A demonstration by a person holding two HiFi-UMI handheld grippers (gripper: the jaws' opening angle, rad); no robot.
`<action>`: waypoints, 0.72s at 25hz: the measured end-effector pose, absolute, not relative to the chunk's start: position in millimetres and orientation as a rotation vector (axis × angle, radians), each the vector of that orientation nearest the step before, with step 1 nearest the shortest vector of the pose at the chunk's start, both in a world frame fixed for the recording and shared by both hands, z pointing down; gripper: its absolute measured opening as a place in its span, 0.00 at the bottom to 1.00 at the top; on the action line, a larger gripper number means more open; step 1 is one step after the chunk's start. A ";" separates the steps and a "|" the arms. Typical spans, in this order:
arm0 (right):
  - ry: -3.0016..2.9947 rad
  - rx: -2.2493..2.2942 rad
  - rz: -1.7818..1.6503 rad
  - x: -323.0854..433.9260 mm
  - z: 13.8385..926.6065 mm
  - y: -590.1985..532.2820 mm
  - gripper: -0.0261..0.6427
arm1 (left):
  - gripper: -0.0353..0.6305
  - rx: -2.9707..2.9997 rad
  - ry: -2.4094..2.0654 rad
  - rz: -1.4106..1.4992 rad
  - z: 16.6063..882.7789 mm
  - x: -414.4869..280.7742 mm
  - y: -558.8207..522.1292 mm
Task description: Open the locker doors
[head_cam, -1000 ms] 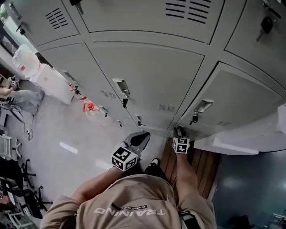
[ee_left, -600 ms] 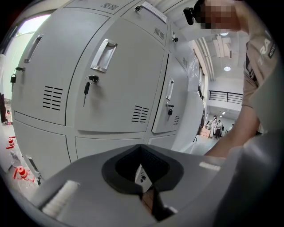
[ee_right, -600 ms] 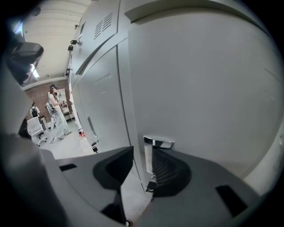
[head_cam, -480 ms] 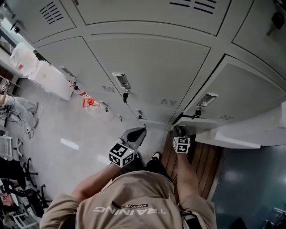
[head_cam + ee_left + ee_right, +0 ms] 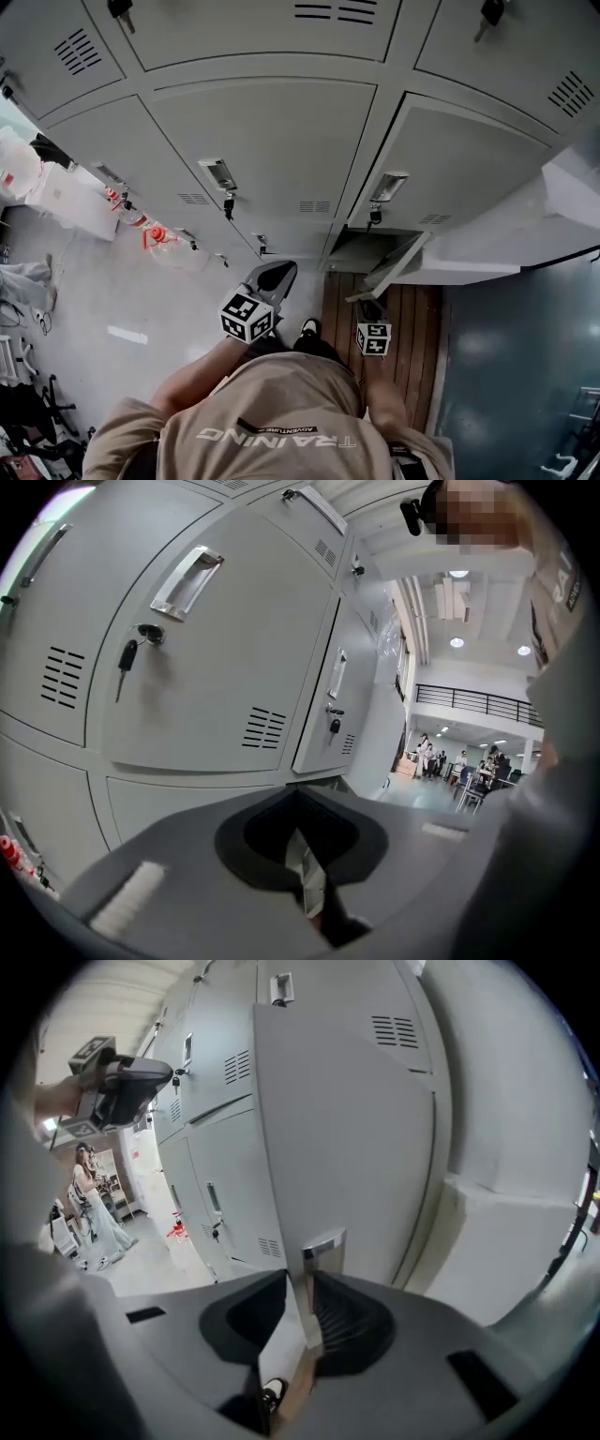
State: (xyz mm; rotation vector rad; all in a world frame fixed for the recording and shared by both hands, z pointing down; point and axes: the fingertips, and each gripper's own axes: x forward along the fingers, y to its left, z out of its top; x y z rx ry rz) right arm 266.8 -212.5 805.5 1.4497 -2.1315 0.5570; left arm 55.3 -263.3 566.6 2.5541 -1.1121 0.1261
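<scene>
Grey lockers [image 5: 262, 131] fill the head view. The lowest door on the right [image 5: 392, 266] stands swung out from its dark compartment [image 5: 361, 248]. My right gripper [image 5: 367, 303] is at that door's free edge. In the right gripper view the door [image 5: 347, 1129] and its chrome handle [image 5: 323, 1244] run between the jaws of the right gripper [image 5: 302, 1277], which have just been closing on the edge. My left gripper [image 5: 275, 274] hangs shut and empty in front of the neighbouring lockers; the left gripper [image 5: 298, 794] faces a closed door with a handle [image 5: 187, 578] and a key [image 5: 127, 653].
A strip of wooden flooring [image 5: 417, 323] lies under the open door. A white ledge [image 5: 506, 246] juts out at the right. A plastic bag [image 5: 14, 173] and an orange object [image 5: 155, 234] lie on the floor at left. A person [image 5: 89, 1194] stands further off.
The lowest right door has swung from nearly shut to wide open, my right gripper drawing back with its edge. The left gripper has stayed about where it was.
</scene>
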 end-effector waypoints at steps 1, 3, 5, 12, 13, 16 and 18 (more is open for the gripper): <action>-2.113 1.462 0.566 275.2 805.6 -204.3 0.17 | 0.06 2.563 -1.102 0.121 564.6 58.7 -262.6; -2.076 1.490 0.577 291.1 806.0 -192.0 0.16 | 0.06 2.579 -1.086 0.115 562.6 63.9 -262.2; -2.044 1.518 0.579 304.2 806.3 -184.4 0.16 | 0.06 2.582 -1.078 0.108 563.4 66.5 -263.1; -1.882 1.675 0.653 352.2 814.7 -157.6 0.11 | 0.06 2.531 -1.098 0.072 568.6 64.6 -261.4; -1.874 1.697 0.664 356.8 814.5 -155.5 0.10 | 0.06 2.527 -1.109 0.072 569.0 62.5 -261.3; -1.864 1.717 0.706 362.2 819.8 -150.6 0.10 | 0.06 2.506 -1.154 0.081 572.5 54.2 -261.3; -1.834 1.717 0.743 362.5 828.3 -147.9 0.10 | 0.06 2.485 -1.178 0.086 575.6 48.9 -261.8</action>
